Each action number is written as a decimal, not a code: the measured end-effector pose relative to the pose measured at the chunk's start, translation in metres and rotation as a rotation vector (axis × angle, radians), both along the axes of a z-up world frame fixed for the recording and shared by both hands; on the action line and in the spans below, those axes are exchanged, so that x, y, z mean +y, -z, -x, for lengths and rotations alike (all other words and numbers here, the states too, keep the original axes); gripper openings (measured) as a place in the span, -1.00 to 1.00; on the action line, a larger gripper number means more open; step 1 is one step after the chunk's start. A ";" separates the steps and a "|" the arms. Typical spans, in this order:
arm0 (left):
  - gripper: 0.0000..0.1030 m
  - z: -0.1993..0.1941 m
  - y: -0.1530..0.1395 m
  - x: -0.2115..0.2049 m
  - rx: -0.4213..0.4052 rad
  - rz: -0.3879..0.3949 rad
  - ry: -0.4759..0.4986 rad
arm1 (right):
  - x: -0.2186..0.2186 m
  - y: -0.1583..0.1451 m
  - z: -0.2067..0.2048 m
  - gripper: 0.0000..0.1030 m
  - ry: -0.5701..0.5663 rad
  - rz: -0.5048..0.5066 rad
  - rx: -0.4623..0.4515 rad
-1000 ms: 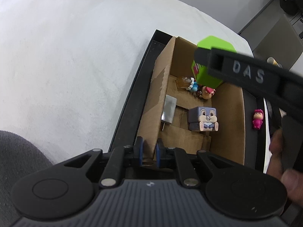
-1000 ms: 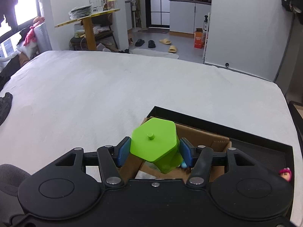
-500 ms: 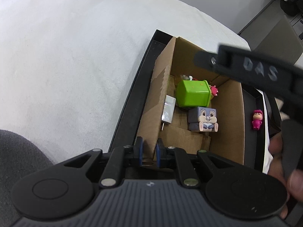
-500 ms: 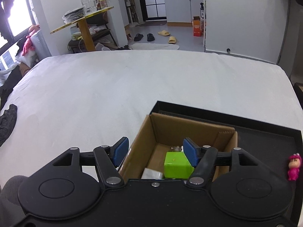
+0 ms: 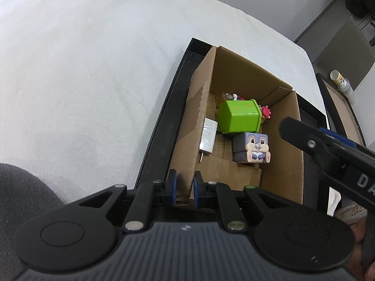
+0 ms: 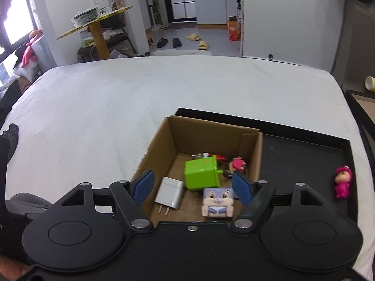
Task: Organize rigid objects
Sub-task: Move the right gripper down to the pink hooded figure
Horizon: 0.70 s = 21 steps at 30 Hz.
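Observation:
A cardboard box (image 5: 201, 107) (image 6: 159, 147) stands in a black tray (image 5: 164, 121) (image 6: 304, 154) on the white bed. In the box lie a green hexagonal container (image 5: 239, 117) (image 6: 202, 174) on its side, a grey bunny cube (image 5: 253, 147) (image 6: 218, 201), a white plug charger (image 5: 207, 138) (image 6: 170, 193) and small figures (image 6: 238, 164). My left gripper (image 5: 184, 187) is shut on the box's near wall. My right gripper (image 6: 193, 187) is open and empty above the box's near side. A pink figure (image 6: 342, 183) lies on the tray's right part.
The white bed (image 6: 117, 98) spreads to the left and far side. A dark cloth (image 5: 21, 194) lies at the near left. A side table with a paper cup (image 6: 370, 83) stands beyond the bed's right edge. Room furniture is far behind.
My right gripper opened and let go of the green container, which dropped into the box and lies on its side. The right gripper then drew back toward me. The left gripper kept its hold.

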State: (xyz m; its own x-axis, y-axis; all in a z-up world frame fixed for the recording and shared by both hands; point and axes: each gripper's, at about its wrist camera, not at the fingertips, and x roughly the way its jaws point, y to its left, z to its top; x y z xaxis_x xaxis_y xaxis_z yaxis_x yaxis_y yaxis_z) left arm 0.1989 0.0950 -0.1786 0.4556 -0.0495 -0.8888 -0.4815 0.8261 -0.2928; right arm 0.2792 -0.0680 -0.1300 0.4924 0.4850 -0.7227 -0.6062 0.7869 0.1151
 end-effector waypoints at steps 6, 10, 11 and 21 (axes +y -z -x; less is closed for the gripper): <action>-0.76 -0.002 -0.001 -0.002 0.004 -0.012 0.009 | -0.015 -0.001 0.000 0.46 0.029 0.004 -0.003; -0.76 -0.004 -0.002 -0.004 0.008 -0.023 0.012 | -0.025 -0.001 0.000 0.54 0.047 0.002 -0.012; -0.76 -0.004 -0.002 -0.005 0.009 -0.026 0.013 | -0.027 -0.001 -0.001 0.55 0.052 0.003 -0.013; -0.77 -0.006 -0.003 -0.011 0.018 -0.050 0.015 | -0.057 0.008 -0.007 0.62 0.121 0.004 -0.035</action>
State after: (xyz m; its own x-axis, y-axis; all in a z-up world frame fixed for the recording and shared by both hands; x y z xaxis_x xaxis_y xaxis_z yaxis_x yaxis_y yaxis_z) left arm 0.2051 0.0845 -0.1756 0.4392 -0.0115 -0.8983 -0.4739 0.8465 -0.2426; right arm 0.2864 -0.1250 -0.1383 0.5721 0.4173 -0.7060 -0.5104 0.8550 0.0918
